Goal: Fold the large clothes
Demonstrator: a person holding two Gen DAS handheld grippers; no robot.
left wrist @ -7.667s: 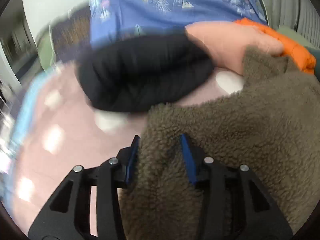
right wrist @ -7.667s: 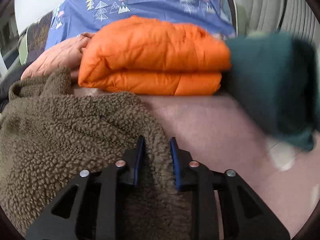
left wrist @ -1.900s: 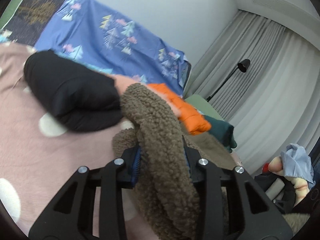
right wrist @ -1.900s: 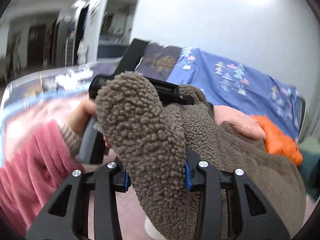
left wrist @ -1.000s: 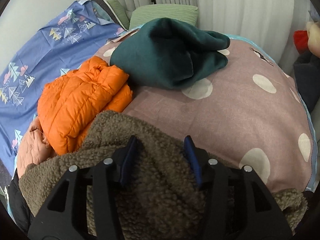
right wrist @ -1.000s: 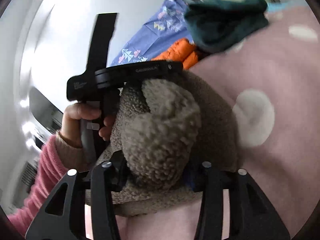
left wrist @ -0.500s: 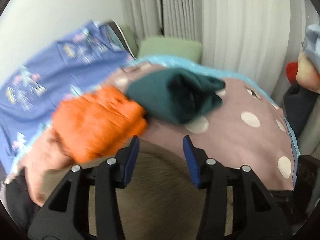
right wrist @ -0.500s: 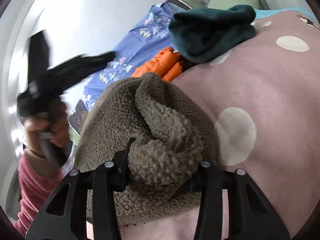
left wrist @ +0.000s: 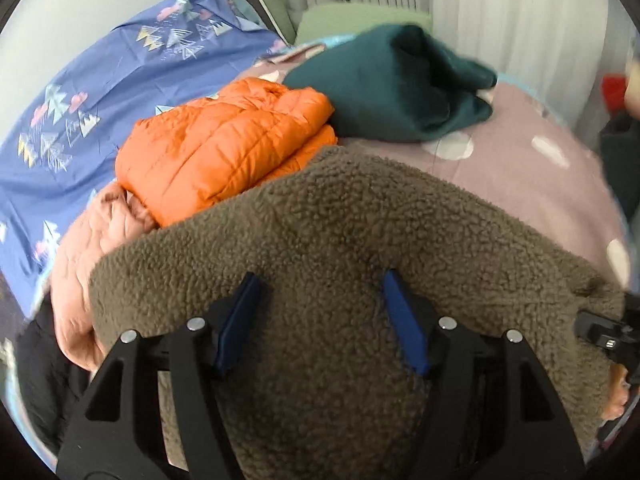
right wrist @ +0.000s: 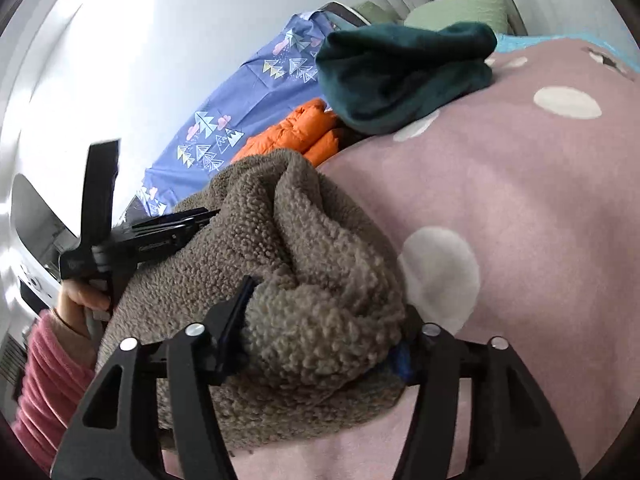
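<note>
A brown fleece garment (left wrist: 360, 240) lies bunched on the pink dotted bedspread (left wrist: 540, 168). My left gripper (left wrist: 324, 292) is over it with jaws spread wide; the fleece lies between and under the blue pads (left wrist: 400, 312). My right gripper (right wrist: 324, 300) has a thick wad of the same fleece (right wrist: 320, 280) between its widely spread jaws. The left gripper's body (right wrist: 152, 240) shows in the right wrist view at the fleece's far side.
A folded orange puffer jacket (left wrist: 224, 140), a pink quilted garment (left wrist: 100, 232) and a dark green garment (left wrist: 400, 84) lie beyond the fleece. A blue patterned sheet (left wrist: 100, 92) is at the back left. Curtains (left wrist: 500, 12) hang behind the bed.
Both grippers have come down from lifting the fleece; it now rests on the bed. The left gripper's jaws have spread wider than a second ago, and the right gripper's jaws have widened too.
</note>
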